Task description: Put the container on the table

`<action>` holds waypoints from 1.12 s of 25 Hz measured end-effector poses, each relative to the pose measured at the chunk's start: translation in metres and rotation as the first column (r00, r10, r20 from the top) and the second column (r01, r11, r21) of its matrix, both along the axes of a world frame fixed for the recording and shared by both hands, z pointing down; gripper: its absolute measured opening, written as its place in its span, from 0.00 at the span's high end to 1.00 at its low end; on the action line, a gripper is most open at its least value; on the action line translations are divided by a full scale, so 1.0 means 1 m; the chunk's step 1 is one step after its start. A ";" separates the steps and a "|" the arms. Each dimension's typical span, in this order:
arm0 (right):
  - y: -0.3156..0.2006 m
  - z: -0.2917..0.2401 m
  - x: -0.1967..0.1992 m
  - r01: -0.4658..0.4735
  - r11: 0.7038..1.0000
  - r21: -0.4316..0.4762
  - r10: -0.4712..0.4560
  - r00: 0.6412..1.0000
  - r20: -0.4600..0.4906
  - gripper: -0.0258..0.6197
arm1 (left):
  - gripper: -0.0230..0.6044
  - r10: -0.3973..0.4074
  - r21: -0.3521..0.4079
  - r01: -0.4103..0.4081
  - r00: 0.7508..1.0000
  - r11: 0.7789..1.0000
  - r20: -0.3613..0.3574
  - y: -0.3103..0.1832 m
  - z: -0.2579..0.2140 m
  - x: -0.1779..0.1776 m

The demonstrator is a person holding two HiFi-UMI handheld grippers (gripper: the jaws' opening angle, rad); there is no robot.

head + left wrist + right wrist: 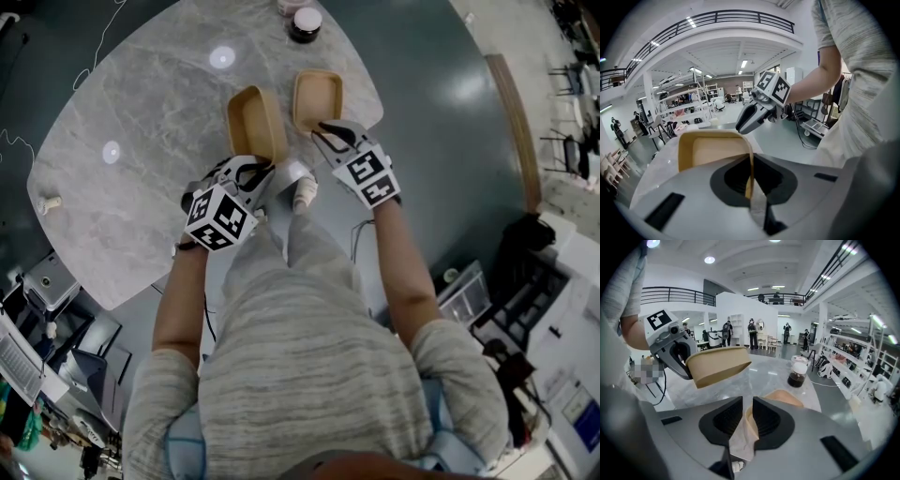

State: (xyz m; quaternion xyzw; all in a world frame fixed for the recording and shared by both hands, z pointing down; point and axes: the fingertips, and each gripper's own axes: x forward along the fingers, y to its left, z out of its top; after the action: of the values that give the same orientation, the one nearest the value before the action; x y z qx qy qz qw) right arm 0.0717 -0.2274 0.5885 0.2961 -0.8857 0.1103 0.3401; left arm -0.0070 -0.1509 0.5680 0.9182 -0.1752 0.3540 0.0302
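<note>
Two tan, shallow containers are in play over the grey marble table (141,131). My left gripper (265,171) is shut on the near rim of the left container (255,120), which hangs tilted above the table. From its own camera, the left gripper (751,187) pinches that container's (712,149) thin wall. My right gripper (328,133) is shut on the rim of the right container (317,97), which is low by the table's near edge. In the right gripper view, the right gripper (747,423) clamps that container's (783,398) wall, and the left container (719,364) floats at the left.
A dark jar with a white lid (306,23) stands at the table's far edge, beyond the containers, and shows as the jar (798,373) ahead of the right gripper. A small white object (47,202) lies at the table's left edge. Trolleys and cases crowd the floor around.
</note>
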 end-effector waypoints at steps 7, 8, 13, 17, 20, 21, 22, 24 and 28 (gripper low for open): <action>0.014 -0.025 -0.004 -0.022 0.998 0.058 0.017 0.996 0.087 0.87 | 0.95 -0.009 0.000 0.009 1.000 1.000 0.012 0.000 0.001 -0.003; 0.016 -0.026 -0.005 -0.019 0.998 0.062 0.013 0.996 0.086 0.87 | 0.95 -0.008 0.001 0.008 1.000 1.000 0.015 0.000 0.001 -0.003; 0.024 -0.033 -0.007 -0.036 0.996 0.083 0.027 0.994 0.106 0.87 | 0.95 -0.004 0.003 0.004 1.000 1.000 0.018 0.002 0.000 -0.001; 0.027 -0.040 -0.004 -0.066 0.993 0.102 0.052 0.991 0.126 0.96 | 0.95 0.001 0.002 -0.001 1.000 1.000 0.020 0.003 0.001 0.000; 0.030 -0.042 -0.004 -0.077 0.992 0.099 0.063 0.989 0.137 0.96 | 0.95 0.004 0.004 -0.004 1.000 1.000 0.028 0.003 0.001 0.000; 0.031 -0.042 -0.003 -0.080 0.992 0.096 0.066 0.988 0.139 0.96 | 0.95 0.005 0.005 -0.005 0.999 1.000 0.034 0.003 0.001 -0.001; 0.033 -0.041 -0.003 -0.081 0.992 0.093 0.068 0.988 0.140 0.96 | 0.95 0.008 0.006 -0.008 0.999 1.000 0.041 0.002 0.002 -0.002; 0.035 -0.039 -0.002 -0.081 0.993 0.086 0.068 0.987 0.142 0.96 | 0.95 0.013 0.010 -0.014 0.999 1.000 0.053 0.001 0.002 -0.003; 0.038 -0.037 -0.005 -0.078 0.994 0.078 0.066 0.988 0.142 0.96 | 0.95 0.004 0.024 -0.005 0.999 1.000 0.051 -0.007 0.001 -0.007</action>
State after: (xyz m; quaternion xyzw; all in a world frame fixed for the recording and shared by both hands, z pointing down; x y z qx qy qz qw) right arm 0.0671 -0.1898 0.5516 0.3332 -0.8999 0.1060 0.2605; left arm -0.0139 -0.1575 0.5692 0.9097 -0.1779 0.3750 0.0138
